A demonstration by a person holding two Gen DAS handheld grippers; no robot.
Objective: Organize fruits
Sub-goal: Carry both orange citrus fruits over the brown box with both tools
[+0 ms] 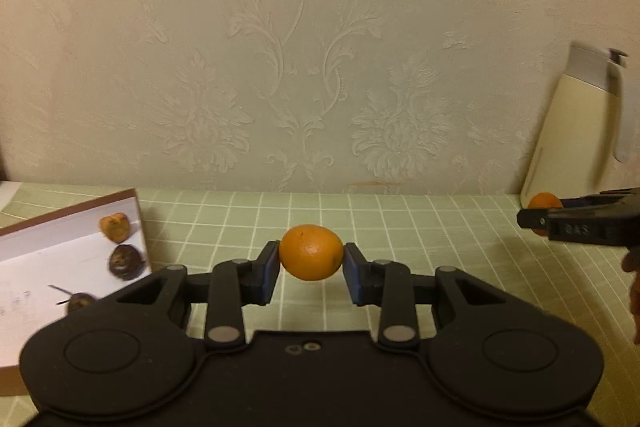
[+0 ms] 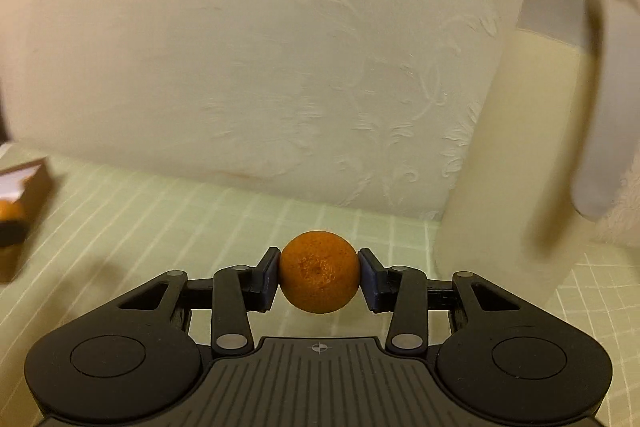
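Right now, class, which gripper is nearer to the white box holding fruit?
Left. The left gripper, holding an orange, is just beside the box; the right gripper, gripping another orange, is farther away by the jug.

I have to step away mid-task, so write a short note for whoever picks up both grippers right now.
Left gripper: shut on an orange, held above the green checked cloth.
Right gripper: shut on a second orange, near the cream jug.
Box at far left: one orange fruit and two dark fruits in it.
Done: three fruits boxed.
Left: probably both oranges into the box.
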